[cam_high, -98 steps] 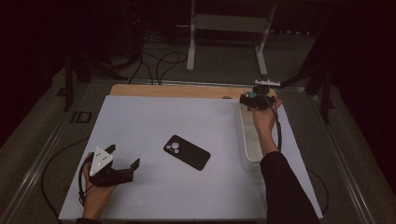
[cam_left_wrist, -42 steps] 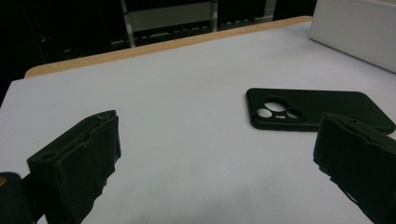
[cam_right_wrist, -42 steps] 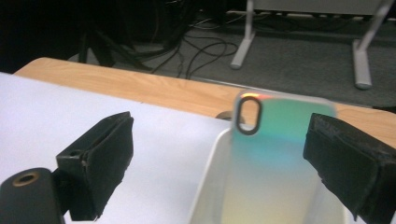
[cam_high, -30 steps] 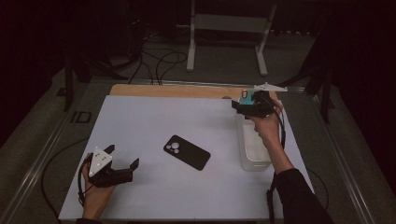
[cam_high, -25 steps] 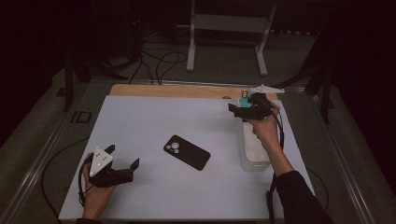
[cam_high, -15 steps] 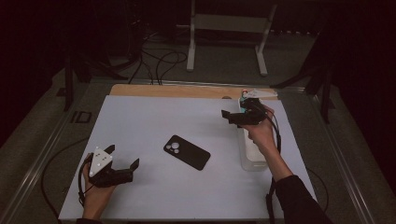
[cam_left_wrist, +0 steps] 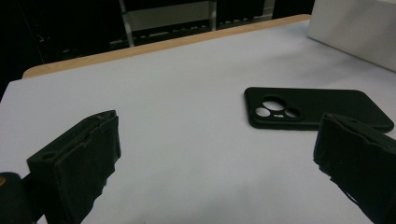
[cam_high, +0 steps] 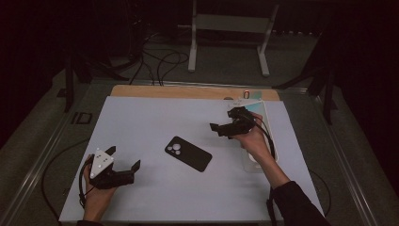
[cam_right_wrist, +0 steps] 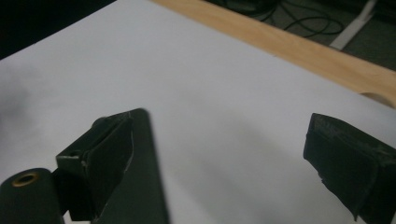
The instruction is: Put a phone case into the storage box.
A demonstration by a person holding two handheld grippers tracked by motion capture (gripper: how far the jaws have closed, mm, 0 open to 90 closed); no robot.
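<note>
White mat: phone btwn grippers' fingers.

High cam overhead, facing fwd/down; both gripper cams low, close over same white tabletop.

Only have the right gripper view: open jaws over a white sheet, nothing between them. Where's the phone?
Observer: The phone lies flat mid-table, lens side up, ahead of your jaws and untouched.
Operator: Left gripper?
Observer: The left gripper is open at the near-left of the table, jaws toward the phone and apart from it.
Operator: What's under my hand?
Observer: The right hand is over a pale box by the table's right edge.
</note>
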